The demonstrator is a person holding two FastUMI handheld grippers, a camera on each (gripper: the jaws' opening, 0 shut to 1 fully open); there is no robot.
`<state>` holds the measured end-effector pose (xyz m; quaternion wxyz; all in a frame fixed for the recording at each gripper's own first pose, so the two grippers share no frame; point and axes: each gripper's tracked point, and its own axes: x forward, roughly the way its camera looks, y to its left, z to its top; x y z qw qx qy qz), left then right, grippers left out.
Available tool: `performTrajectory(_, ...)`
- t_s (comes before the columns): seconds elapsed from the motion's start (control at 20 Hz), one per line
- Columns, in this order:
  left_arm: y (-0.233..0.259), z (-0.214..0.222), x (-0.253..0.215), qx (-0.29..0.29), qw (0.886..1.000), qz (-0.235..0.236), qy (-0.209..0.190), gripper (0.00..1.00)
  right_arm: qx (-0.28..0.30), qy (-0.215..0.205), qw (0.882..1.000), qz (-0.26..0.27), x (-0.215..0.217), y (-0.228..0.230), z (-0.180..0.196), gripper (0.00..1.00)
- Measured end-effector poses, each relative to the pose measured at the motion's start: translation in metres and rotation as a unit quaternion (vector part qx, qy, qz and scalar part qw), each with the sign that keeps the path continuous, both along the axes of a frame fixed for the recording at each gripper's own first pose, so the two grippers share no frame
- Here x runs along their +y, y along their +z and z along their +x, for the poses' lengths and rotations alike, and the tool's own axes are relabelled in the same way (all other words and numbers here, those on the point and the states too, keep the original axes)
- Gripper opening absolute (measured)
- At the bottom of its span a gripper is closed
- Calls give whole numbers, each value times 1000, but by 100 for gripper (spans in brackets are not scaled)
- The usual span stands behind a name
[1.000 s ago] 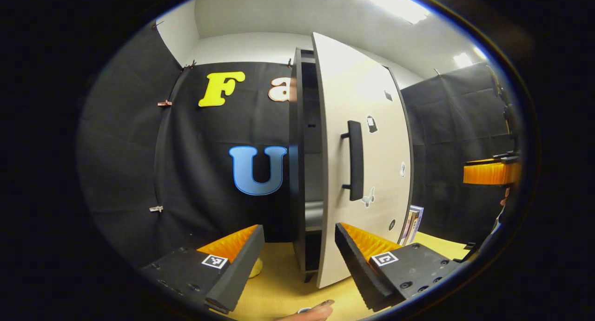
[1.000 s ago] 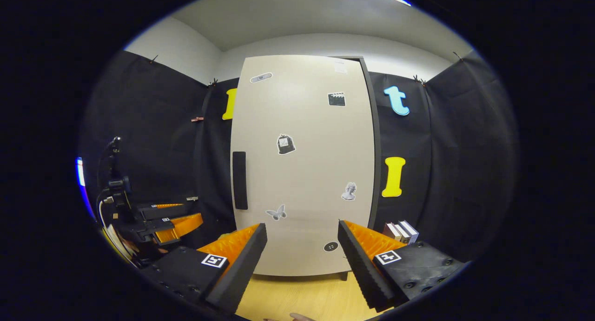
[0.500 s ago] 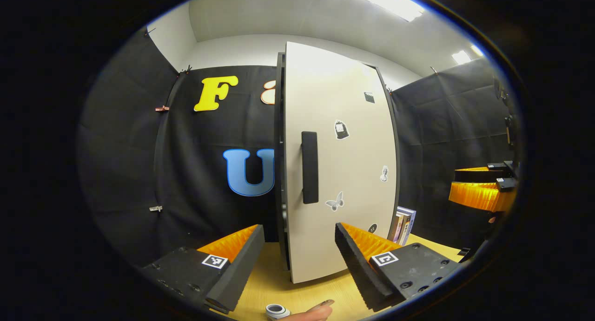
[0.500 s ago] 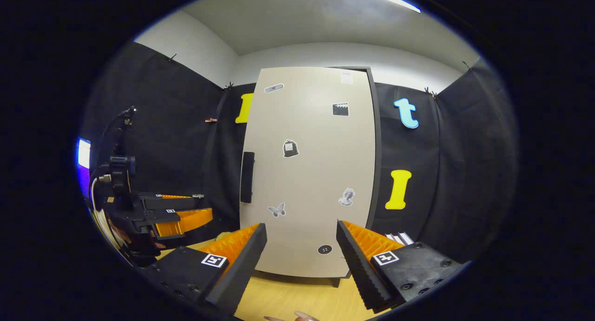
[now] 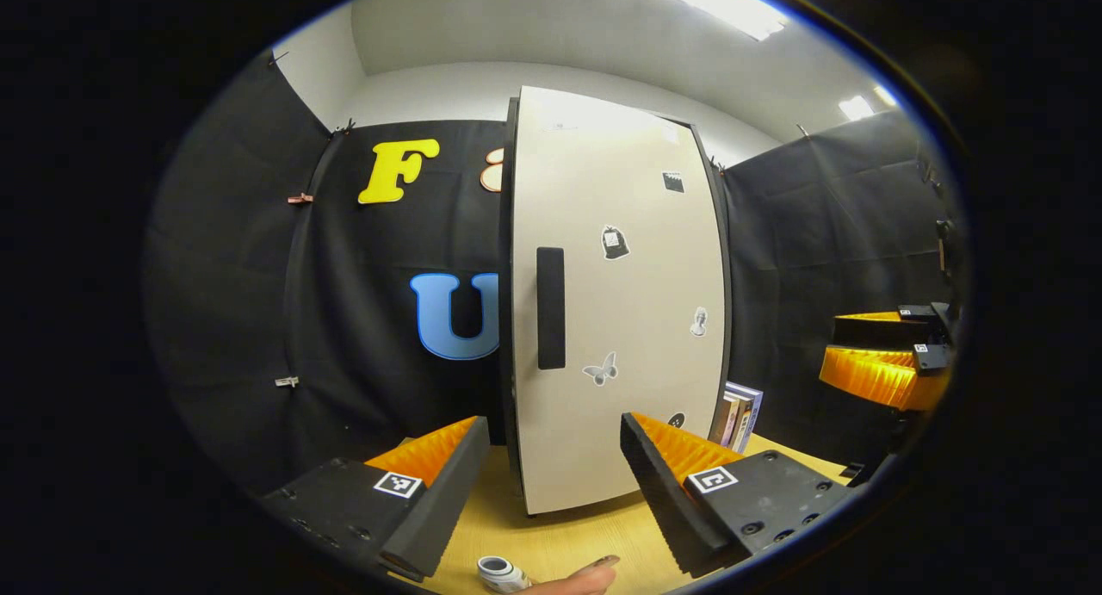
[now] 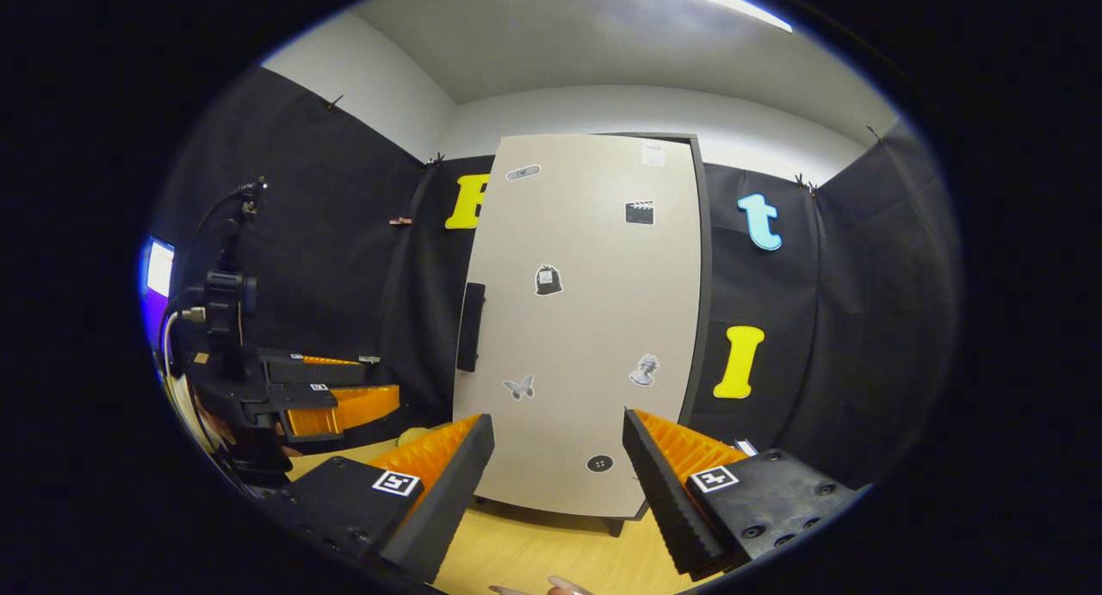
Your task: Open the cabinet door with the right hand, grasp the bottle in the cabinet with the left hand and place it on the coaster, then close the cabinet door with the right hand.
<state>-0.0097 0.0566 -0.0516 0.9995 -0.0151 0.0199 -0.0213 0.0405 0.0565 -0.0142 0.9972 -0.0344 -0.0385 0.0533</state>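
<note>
- Pale beige cabinet door point(image 6: 585, 319) looks flush with the dark cabinet frame point(image 5: 508, 302); judged shut, final step all but done.
- Dark door handle point(image 5: 550, 307) sits on the door's left edge, untouched.
- Right gripper point(image 6: 558, 483) hangs in front of the door, apart from it, jaws wide, holding nothing.
- Left gripper point(image 5: 554, 483) likewise wide and empty, low over the wooden table point(image 5: 585, 543).
- Bottle point(image 5: 499, 573): white cap at the left gripper view's bottom edge, on the table; coaster not made out.
- Advice: confirm no gap at the handle side; if any, press the door beside the handle with 1 finger, gently, then back straight off.
</note>
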Motion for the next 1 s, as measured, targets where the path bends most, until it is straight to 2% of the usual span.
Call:
performTrajectory(0.2, 0, 0, -8, 1, 1000, 1, -13, 96, 4, -17, 1000, -21, -1, -2, 1, 98)
performTrajectory(0.35, 0, 1, -11, 3, 1000, 3, -18, 96, 11, 6, 1000, 19, 18, -1, -2, 98)
performTrajectory(0.4, -2, 0, -13, 4, 1000, 0, -20, 96, 15, 3, 1000, 27, 17, -1, -1, 98)
performTrajectory(0.6, 3, -9, -11, 7, 1000, -8, -18, 96, 4, -28, 1000, -10, 3, 5, 3, 96)
performTrajectory(0.7, 11, -17, -6, -6, 1000, 2, -7, 96, -2, -23, 1000, -18, 10, 6, 6, 98)
performTrajectory(1.0, 14, -34, -1, -13, 1000, -3, -1, 96, -4, 4, 1000, 13, 32, 7, 6, 98)
